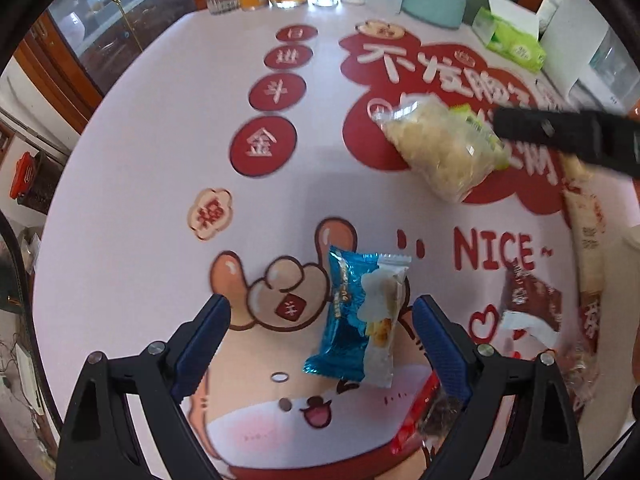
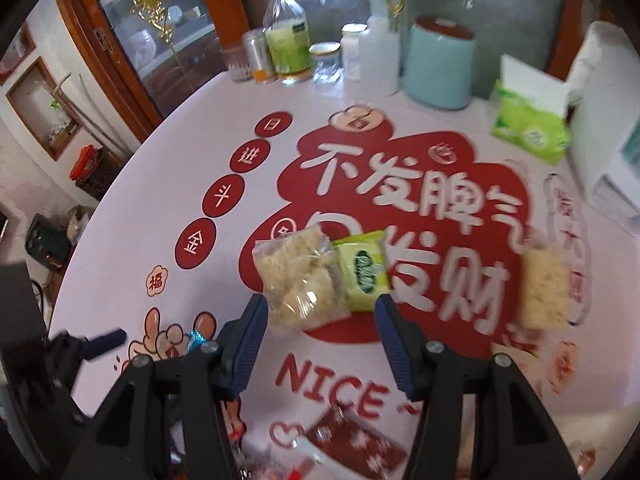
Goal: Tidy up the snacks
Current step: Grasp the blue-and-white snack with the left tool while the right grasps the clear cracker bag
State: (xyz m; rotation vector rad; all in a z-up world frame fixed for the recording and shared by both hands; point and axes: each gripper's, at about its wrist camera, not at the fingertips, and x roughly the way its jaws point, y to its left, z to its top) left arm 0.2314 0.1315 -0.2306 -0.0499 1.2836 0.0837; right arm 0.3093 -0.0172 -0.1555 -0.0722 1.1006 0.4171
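Wide-open left tongs hover around a blue snack pack on the desk, ready to squeeze it, while in the right view the open right tongs reach a clear cracker bag, probably next to close.

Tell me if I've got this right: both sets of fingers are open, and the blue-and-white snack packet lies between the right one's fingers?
Not quite. The blue-and-white snack packet lies between the left gripper's open fingers, as the left wrist view shows. The right gripper, also open, frames a clear bag of pale snacks.
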